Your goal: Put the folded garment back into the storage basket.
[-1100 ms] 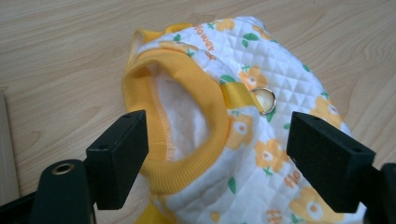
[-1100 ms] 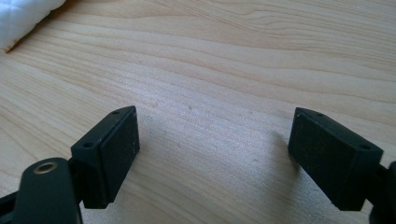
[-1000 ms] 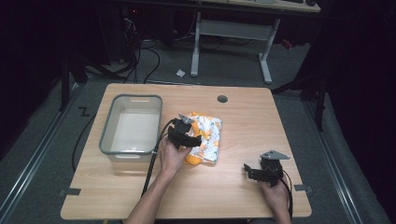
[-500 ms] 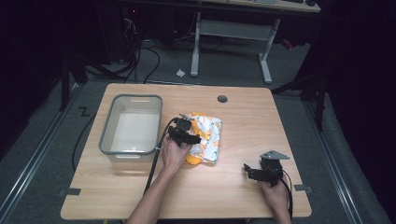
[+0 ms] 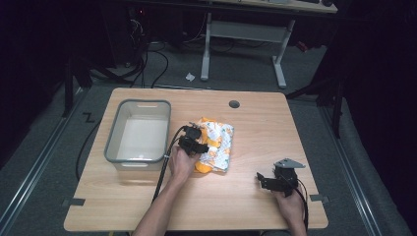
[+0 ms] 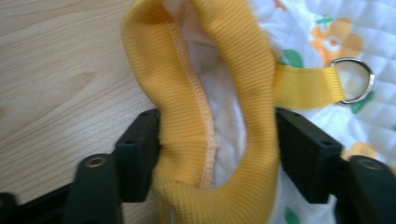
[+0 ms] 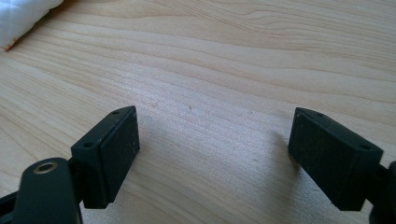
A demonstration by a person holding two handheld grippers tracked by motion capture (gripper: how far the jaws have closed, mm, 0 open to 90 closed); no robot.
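Near the frame's middle, your left gripper (image 5: 197, 146) has just squeezed the cloth's (image 5: 220, 145) yellow rim (image 6: 219, 107); moving it into the bin (image 5: 112, 146) is left. Your right gripper (image 5: 268, 180) waits, jaws apart.

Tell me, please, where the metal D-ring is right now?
In the left gripper view, the metal D-ring sits at the upper right, on a yellow strap beside the yellow ribbed cuff, lying on the floral quilted fabric.

The left gripper (image 5: 196, 145) points away from the person, its jaws having just closed partway onto yellow ribbed fabric (image 6: 224, 116). The right gripper (image 5: 269, 181) rests low with jaws wide apart.
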